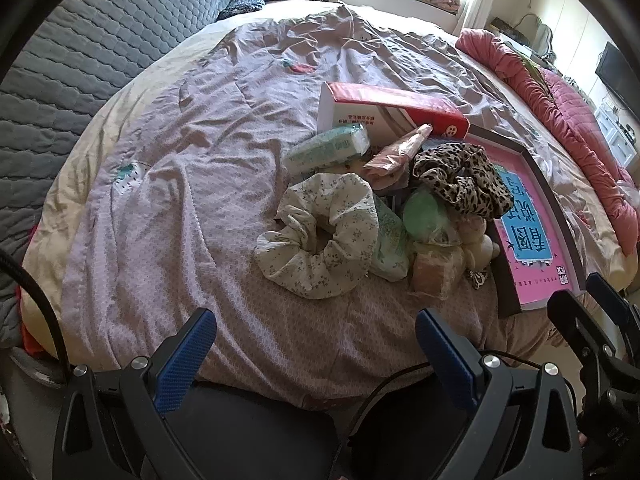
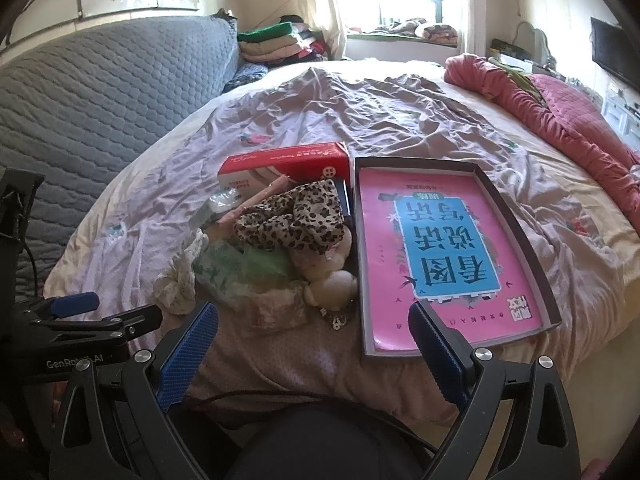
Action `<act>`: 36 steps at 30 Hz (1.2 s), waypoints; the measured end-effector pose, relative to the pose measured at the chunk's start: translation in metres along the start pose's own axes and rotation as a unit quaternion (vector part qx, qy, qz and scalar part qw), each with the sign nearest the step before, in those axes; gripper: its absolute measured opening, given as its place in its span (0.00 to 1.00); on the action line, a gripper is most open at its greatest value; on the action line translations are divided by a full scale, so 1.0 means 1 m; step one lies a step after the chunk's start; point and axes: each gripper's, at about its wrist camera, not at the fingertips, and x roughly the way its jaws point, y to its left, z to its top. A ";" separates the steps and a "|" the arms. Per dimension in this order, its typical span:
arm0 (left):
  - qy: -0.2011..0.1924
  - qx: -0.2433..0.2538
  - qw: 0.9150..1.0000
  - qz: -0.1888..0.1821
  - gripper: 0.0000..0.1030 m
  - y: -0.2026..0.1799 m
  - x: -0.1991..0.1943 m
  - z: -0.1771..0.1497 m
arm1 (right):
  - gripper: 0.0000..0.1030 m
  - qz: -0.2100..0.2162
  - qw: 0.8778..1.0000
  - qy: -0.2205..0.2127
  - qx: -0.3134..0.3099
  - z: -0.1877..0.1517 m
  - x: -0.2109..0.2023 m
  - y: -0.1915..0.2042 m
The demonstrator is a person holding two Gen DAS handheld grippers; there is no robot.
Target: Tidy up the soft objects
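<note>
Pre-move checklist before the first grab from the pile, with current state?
1. Left gripper open, nothing held: ok.
2. Right gripper open, nothing held: ok.
3. Shallow box has room: cannot tell; a pink book covers its floor.
4. Floral scrunchie on the pile's near edge, uncovered: ok.
5. Leopard scrunchie free on top: ok.
6. Red carton clear of the pile: not ok; items lean on it.

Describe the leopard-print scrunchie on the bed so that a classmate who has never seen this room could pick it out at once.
Find the shallow tray holding a pink book on the bed. Just left of it lies a heap of soft things in front of a red box. The leopard-print scrunchie sits on top of the heap, the only brown-and-black spotted piece; the floral scrunchie nearby is pale.
</note>
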 end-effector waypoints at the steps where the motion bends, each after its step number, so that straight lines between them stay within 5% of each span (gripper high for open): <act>1: 0.002 -0.002 1.000 -0.001 0.97 0.001 0.002 0.001 | 0.93 0.000 1.000 0.000 -0.001 0.001 0.002 0.000; 19: 0.045 -0.034 0.998 -0.024 0.97 0.010 0.063 0.032 | 0.93 0.022 0.999 0.018 -0.026 0.064 0.078 -0.013; 31: 0.040 -0.052 0.996 -0.059 0.70 0.023 0.074 0.038 | 0.92 -0.023 0.998 0.025 -0.048 0.076 0.113 0.000; 35: 0.041 -0.065 0.993 -0.086 0.64 0.028 0.076 0.039 | 0.87 -0.023 0.998 0.039 -0.054 0.075 0.120 0.000; 36: 0.043 -0.069 0.993 -0.088 0.64 0.030 0.077 0.039 | 0.77 -0.020 0.997 0.042 -0.053 0.074 0.121 0.001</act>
